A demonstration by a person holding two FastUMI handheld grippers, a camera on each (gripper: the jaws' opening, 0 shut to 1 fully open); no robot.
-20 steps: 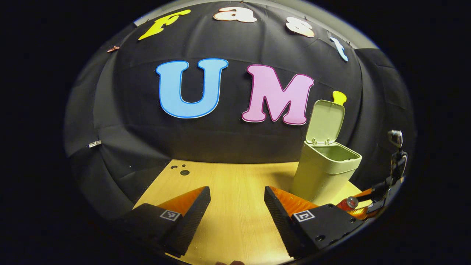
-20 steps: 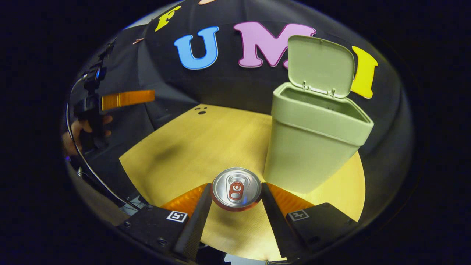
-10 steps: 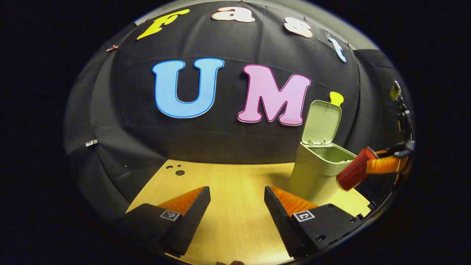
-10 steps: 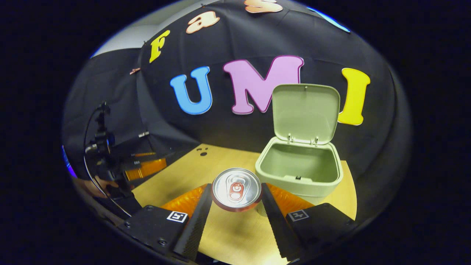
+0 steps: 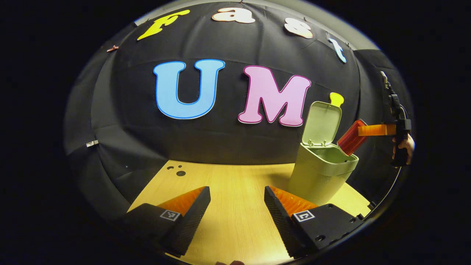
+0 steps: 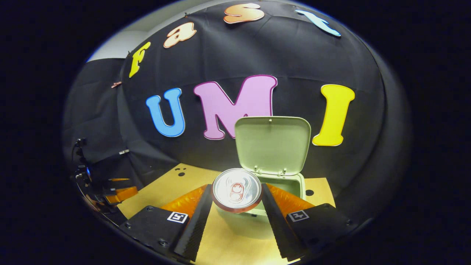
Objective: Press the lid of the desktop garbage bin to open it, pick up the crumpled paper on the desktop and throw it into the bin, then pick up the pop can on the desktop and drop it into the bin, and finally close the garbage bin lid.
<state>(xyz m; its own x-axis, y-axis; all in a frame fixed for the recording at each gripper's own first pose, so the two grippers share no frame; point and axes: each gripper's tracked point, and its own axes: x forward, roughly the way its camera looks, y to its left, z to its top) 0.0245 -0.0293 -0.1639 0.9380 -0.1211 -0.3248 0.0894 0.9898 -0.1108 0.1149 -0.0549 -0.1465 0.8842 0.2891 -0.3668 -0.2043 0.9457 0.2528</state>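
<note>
- Step in hand, by my judgement: the pop can drop; the bin lid [image 6: 272, 144] stands open and upright at the rear of the bin [image 6: 257, 217]
- Right tongs [image 6: 236, 200]: clamped on the pop can [image 6: 237, 189], one finger against each side, the can's top facing the camera
- Position: in the right gripper view the can sits at 6 o'clock, overlapping the bin's near rim, the open cavity just beyond at 5 o'clock
- Cross-check, left gripper view: the can [image 5: 351, 138] shows at 3 o'clock, tilted, its lower end at or just inside the bin's mouth; a hand [image 5: 404, 145] holds that tool beside it
- Left tongs [image 5: 237, 206]: open, nothing between the fingers, low over bare tabletop [image 5: 235, 184], well apart from the bin [image 5: 318, 176]
- Crumpled paper: none on the tabletop; whether it lies in the bin cannot be told
- Next move calls for: can clear of the rim and over the cavity, then release; lid closure remains outstanding
</note>
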